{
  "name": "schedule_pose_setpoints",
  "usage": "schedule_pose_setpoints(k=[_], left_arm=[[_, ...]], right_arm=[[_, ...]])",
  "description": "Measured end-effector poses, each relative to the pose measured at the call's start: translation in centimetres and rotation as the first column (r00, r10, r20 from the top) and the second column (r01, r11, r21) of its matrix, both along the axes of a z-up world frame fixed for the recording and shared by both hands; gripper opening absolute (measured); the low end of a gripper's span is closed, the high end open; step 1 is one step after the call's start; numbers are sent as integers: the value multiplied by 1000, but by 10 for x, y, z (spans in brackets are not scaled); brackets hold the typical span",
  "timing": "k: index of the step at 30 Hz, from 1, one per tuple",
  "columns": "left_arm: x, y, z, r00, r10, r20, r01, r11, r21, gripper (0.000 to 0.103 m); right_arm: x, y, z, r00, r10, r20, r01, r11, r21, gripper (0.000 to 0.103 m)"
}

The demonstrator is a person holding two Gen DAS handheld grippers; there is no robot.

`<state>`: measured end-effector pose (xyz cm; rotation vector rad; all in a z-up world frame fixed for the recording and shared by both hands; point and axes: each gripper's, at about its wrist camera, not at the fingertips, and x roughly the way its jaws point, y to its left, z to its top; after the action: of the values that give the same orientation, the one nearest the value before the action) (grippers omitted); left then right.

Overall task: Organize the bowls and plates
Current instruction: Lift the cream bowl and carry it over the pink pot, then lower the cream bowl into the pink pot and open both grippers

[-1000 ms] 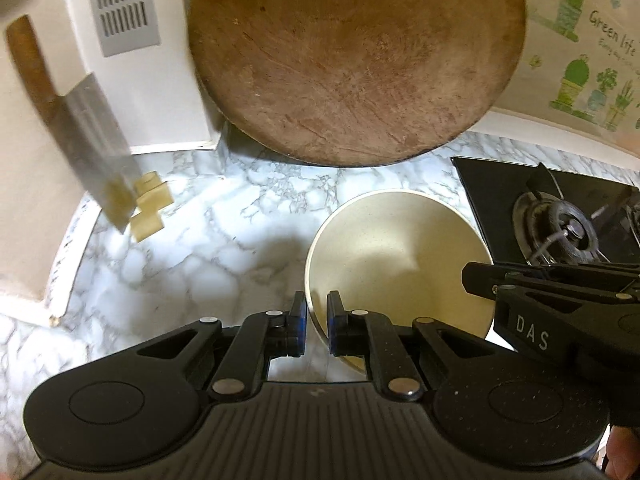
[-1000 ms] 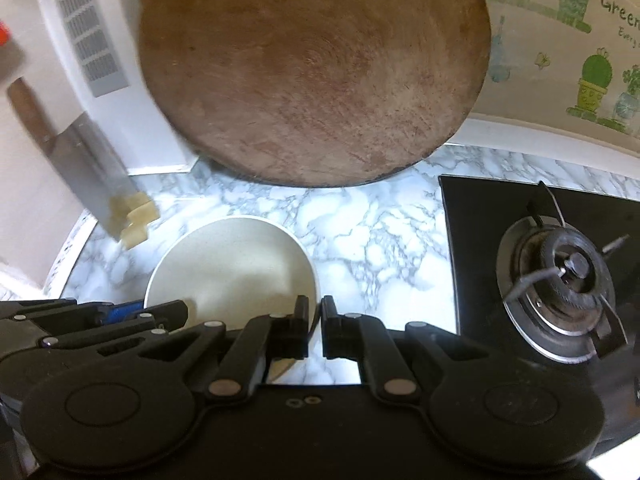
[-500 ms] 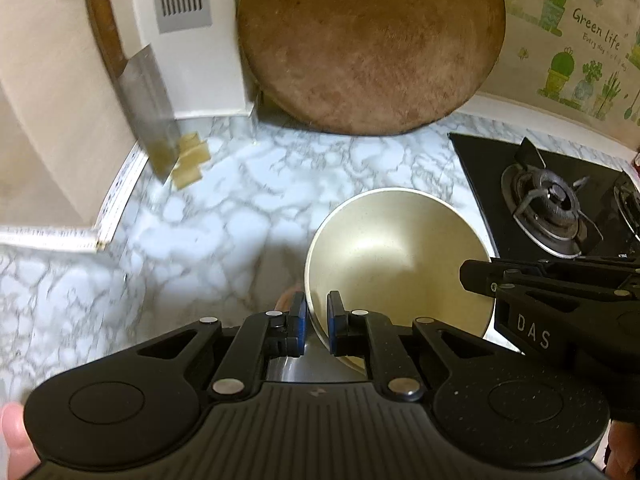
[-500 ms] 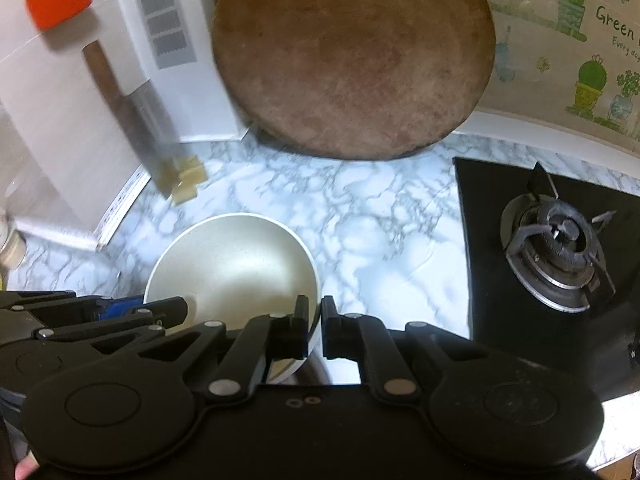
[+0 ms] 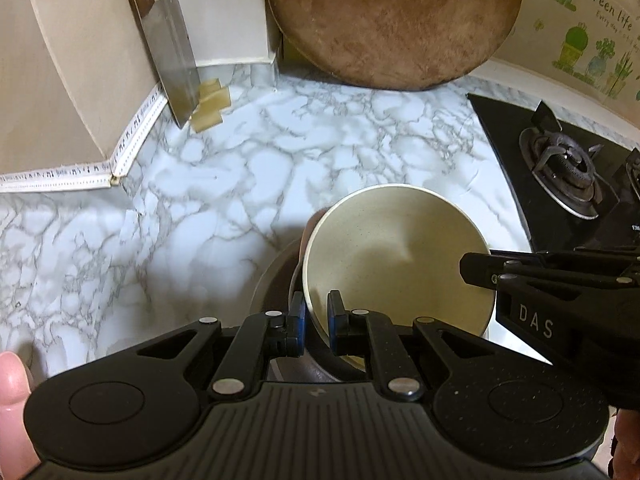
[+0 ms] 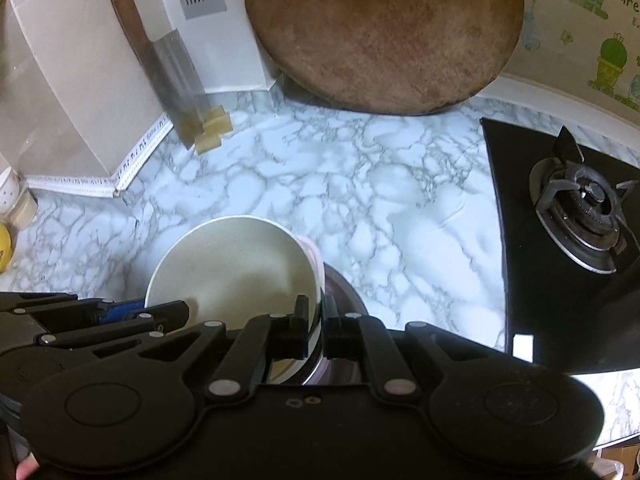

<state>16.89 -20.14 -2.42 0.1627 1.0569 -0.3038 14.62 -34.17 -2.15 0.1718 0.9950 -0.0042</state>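
A cream bowl (image 5: 396, 264) is held between both grippers above the marble counter (image 5: 224, 184). My left gripper (image 5: 316, 320) is shut on its near-left rim. My right gripper (image 6: 316, 322) is shut on its right rim; the bowl also shows in the right wrist view (image 6: 232, 268). Under the bowl sits a pink bowl (image 6: 314, 256), of which only a rim sliver shows, and a dark round dish (image 6: 344, 292) below that, also in the left wrist view (image 5: 276, 276). Most of both is hidden.
A big round wooden board (image 5: 392, 20) leans on the back wall. A cleaver (image 5: 172, 52) leans at the left corner beside tan blocks (image 5: 210, 104). A black gas hob (image 5: 568, 168) lies on the right. Small jars (image 6: 12, 200) stand at far left.
Both grippers have pulled back and risen with the cream bowl, so more counter shows. The pink bowl and dark dish have come into view beneath it.
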Motion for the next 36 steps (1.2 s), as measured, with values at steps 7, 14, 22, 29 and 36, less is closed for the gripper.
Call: schedule_pose_setpoints(k=[7,14,22,29,36], left_arm=[[-1,0,-12,1000,-8,-5,8,1000,20,10],[1,1,-17,1000,-15,-2,15,1000,13,10],[0,3,-17,1000,-14,9,14,1000,-15,10],[-1,14,-15,1000,-15,15,16,998,-53,10],[1,20,-13,1000,-22,-10,21,996,-87,12]], right_arm=[[-1,4,-10,1000,8,-19,-8,1000,-7,7],[0,4,-16,999,5,-33,-5,1000,-14,7],[-1,2,-17,1000,4,-30,-4,1000,-6,8],[-1,0,-18,999,8,-32,-8,1000,3,8],[0,-1,-17,999,19,-32,-18,1000,25,8]])
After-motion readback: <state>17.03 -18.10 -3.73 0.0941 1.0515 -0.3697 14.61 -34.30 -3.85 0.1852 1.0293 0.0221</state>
